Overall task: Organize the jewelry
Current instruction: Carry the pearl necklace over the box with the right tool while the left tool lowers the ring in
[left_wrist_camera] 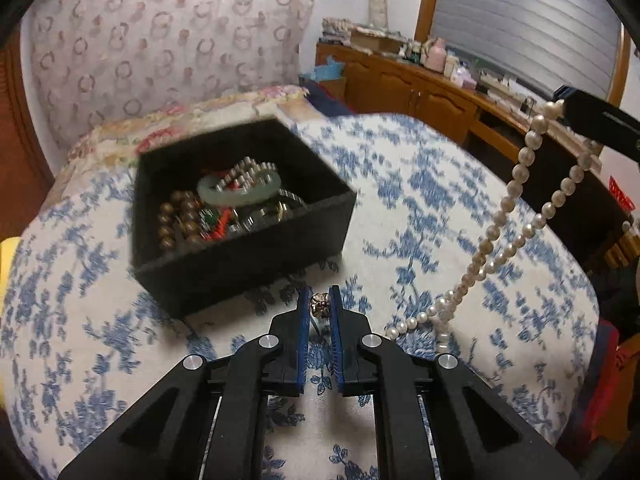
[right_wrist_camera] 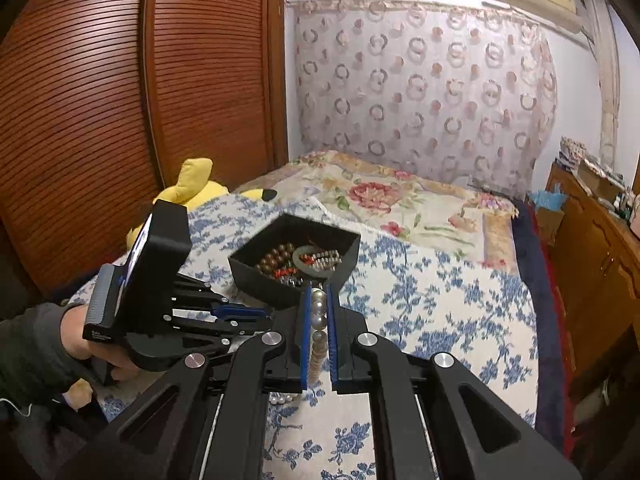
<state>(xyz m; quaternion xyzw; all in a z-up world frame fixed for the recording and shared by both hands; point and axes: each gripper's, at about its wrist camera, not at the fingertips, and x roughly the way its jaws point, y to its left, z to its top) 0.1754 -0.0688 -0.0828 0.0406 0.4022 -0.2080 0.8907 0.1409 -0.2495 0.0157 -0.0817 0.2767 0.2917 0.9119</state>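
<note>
An open black jewelry box [left_wrist_camera: 248, 256] sits on the blue-floral bedspread, holding a pale green bangle [left_wrist_camera: 240, 194], brown beads [left_wrist_camera: 176, 220] and metal pieces. It also shows in the right wrist view [right_wrist_camera: 260, 276]. My left gripper [left_wrist_camera: 319, 300] is shut on a small metallic ornament [left_wrist_camera: 319, 303], just in front of the box. My right gripper [right_wrist_camera: 319, 292] is shut on a pearl necklace [right_wrist_camera: 319, 320]. In the left wrist view the pearl necklace [left_wrist_camera: 516, 184] hangs from the right gripper [left_wrist_camera: 568, 110] at upper right, its end trailing on the bed.
A yellow plush toy [right_wrist_camera: 196, 188] lies at the bed's left edge beside a wooden wardrobe [right_wrist_camera: 100, 120]. A wooden dresser [left_wrist_camera: 420, 88] with clutter stands right of the bed. A floral quilt [right_wrist_camera: 400, 204] covers the far end of the bed.
</note>
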